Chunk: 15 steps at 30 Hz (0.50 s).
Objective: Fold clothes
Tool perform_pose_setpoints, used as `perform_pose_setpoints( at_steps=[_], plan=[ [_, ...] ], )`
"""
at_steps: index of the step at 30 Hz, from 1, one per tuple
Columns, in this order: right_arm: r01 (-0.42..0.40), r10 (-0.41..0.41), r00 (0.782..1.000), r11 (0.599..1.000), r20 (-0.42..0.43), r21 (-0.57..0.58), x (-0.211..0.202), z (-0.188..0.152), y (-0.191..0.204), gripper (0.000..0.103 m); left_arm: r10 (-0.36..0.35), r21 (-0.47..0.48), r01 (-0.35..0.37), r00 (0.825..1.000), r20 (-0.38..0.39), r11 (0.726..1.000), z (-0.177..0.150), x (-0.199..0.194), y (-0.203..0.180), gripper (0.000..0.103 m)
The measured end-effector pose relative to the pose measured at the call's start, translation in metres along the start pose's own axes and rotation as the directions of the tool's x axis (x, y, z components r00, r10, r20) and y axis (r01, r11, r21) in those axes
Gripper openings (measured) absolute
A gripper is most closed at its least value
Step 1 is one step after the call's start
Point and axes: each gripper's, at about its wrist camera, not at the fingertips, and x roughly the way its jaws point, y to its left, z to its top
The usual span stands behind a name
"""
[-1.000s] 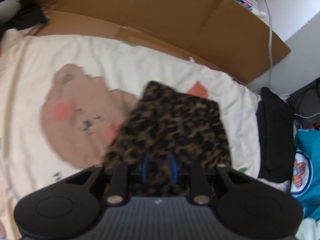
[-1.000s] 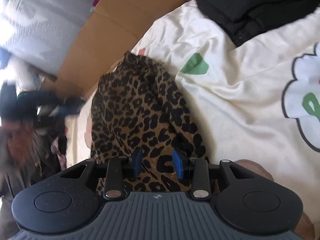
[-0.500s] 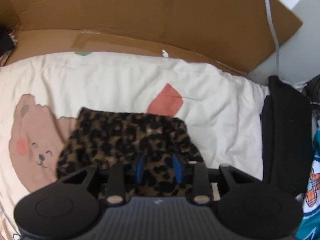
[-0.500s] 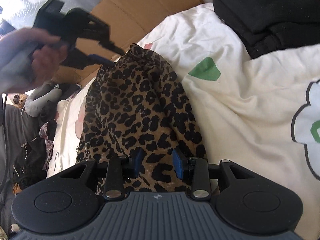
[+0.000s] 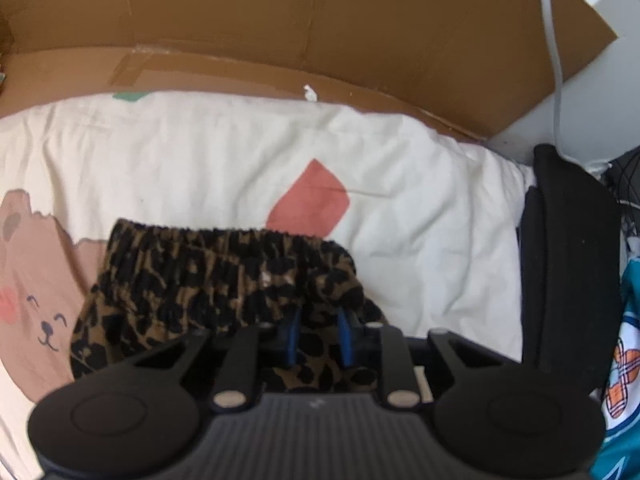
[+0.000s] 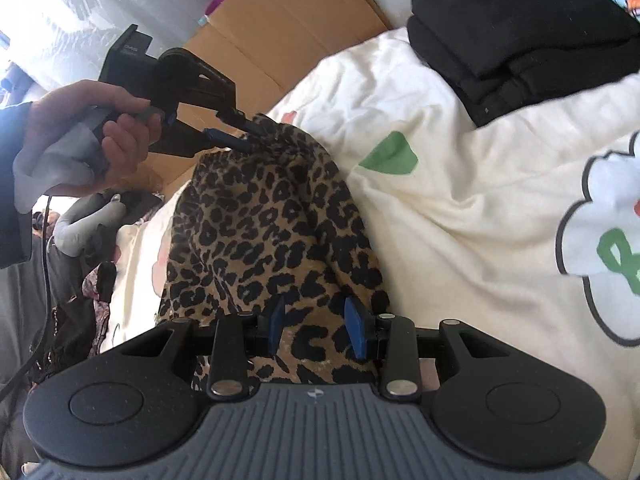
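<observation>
A leopard-print garment (image 5: 224,284) lies folded on a cream printed bedsheet (image 5: 400,184). Its gathered waistband faces the far cardboard. My left gripper (image 5: 318,334) has its blue pads close around the garment's near right corner, shut on the cloth. In the right wrist view the same garment (image 6: 272,224) stretches away from me. My right gripper (image 6: 316,326) sits over its near end with fabric between the pads. The left gripper (image 6: 232,138) shows there too, held by a hand, pinching the garment's far edge.
A cardboard sheet (image 5: 320,32) stands behind the bed. A folded black garment (image 5: 568,280) lies at the right edge, also in the right wrist view (image 6: 520,36). A teal printed garment (image 5: 624,360) lies beyond it. Dark clothes (image 6: 72,304) pile at the left.
The left gripper has carried its end of the garment forward toward the cardboard and down onto the sheet. The garment now lies flatter. The right gripper's pads stand wider apart.
</observation>
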Motion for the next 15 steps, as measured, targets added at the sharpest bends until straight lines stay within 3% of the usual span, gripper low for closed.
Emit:
perform_pose_setpoints(
  at_steps=[5, 9, 12, 15],
  plan=[
    [-0.004, 0.005, 1.0, 1.0, 0.026, -0.004, -0.001, 0.007, 0.002, 0.036, 0.08, 0.022, -0.079, 0.995, -0.066, 0.997, 0.006, 0.003, -0.01, 0.029],
    [-0.014, 0.014, 1.0, 1.0, 0.023, -0.022, 0.002, 0.008, 0.008, 0.036, 0.163, 0.08, -0.155, 0.981, -0.107, 0.985, 0.005, 0.014, -0.022, 0.042],
    [-0.022, 0.022, 1.0, 0.999, 0.015, -0.024, 0.004, 0.006, 0.011, 0.036, 0.203, 0.099, -0.193, 0.973, -0.111, 0.976, 0.004, 0.027, -0.026, 0.048],
    [-0.026, 0.026, 1.0, 0.999, 0.01, -0.042, 0.004, 0.003, 0.015, 0.036, 0.215, 0.06, -0.21, 0.972, -0.094, 0.976, 0.001, 0.035, -0.022, 0.052]
  ],
)
